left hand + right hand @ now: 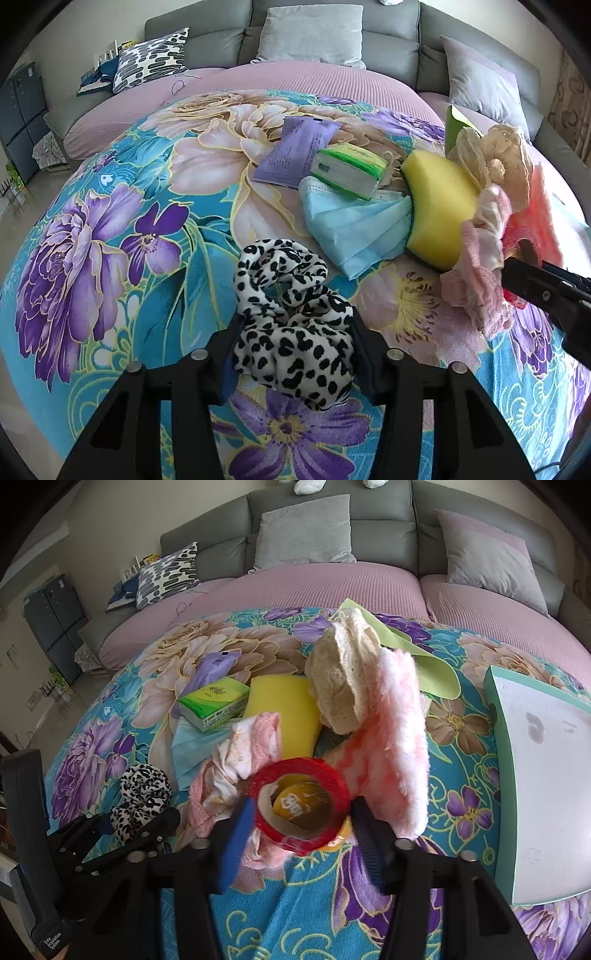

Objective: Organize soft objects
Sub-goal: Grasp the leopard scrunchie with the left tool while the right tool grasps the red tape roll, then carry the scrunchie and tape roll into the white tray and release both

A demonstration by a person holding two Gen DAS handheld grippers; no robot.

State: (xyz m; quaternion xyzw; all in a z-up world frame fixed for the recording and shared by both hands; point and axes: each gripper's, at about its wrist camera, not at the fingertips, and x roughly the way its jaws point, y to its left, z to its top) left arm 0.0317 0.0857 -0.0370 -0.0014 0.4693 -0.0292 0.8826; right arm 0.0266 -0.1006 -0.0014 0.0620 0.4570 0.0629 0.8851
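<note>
While your left gripper is closing its two black fingers on the black-and-white spotted scrunchie, your right gripper is bracketing a roll of red tape. On the left, both pads are pressing into the bunched fabric, so the jaws are standing partly open, only as wide as the scrunchie between them. The scrunchie is resting on the floral blanket, near the blue face mask.

On the right, the blue-padded fingers are sitting just beside either flank of the red tape, jaws moderately wide; you cannot tell whether they are actually pinching it or only touching it. A yellow roll is peeking out under the red one.

Behind the tape, the soft pile is lying together: a pink scrunchie, a yellow sponge, a cream lace scrunchie, a fluffy pink cloth and a green tissue pack sitting on the mask. A purple wipes packet is lying just behind the tissue pack. A mint-edged white box lid is lying to your right, apart from the pile.
</note>
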